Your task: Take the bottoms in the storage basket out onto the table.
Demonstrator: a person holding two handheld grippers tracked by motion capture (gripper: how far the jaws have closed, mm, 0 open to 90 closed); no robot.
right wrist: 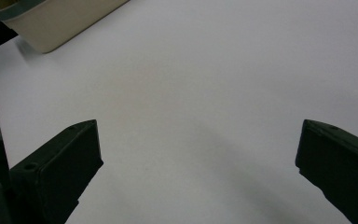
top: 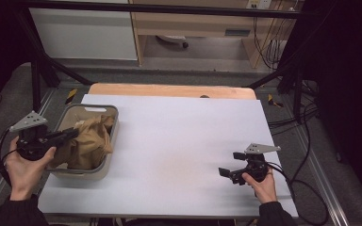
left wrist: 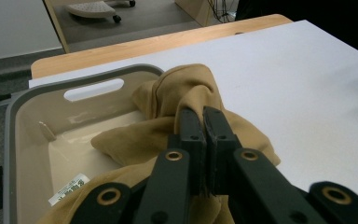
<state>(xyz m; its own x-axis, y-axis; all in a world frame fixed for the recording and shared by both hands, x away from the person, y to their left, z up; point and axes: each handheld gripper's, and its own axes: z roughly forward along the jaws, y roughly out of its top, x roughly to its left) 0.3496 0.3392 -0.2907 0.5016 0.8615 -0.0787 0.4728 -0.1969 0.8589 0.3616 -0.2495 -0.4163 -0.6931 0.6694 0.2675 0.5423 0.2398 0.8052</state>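
Cloth: a tan cloth (left wrist: 186, 100) lies bunched inside the basin, one fold heaped up over the wall nearest the middle of the table.
Basin: a grey-rimmed beige basin (top: 115, 123) stands at the table's left side, a slot handle in its far wall.
Left gripper: the left gripper (left wrist: 204, 122) reaches in over the basin's near-left rim, its jaws clenched on a raised fold of the cloth.
Right gripper: the right gripper (top: 228, 174) sits low over bare white table (top: 179, 141), well apart from the basin, jaws spread wide with nothing between them.
Step in hand: likely drawing the cloth out of the basin.
Doing it well: keep the pinch firm and lift straight up until the trailing cloth clears the rim, so the basin is not dragged; the free gripper could steady the wall or catch a hanging corner.
Risk: the pinch looks shallow, so the fold may slip.
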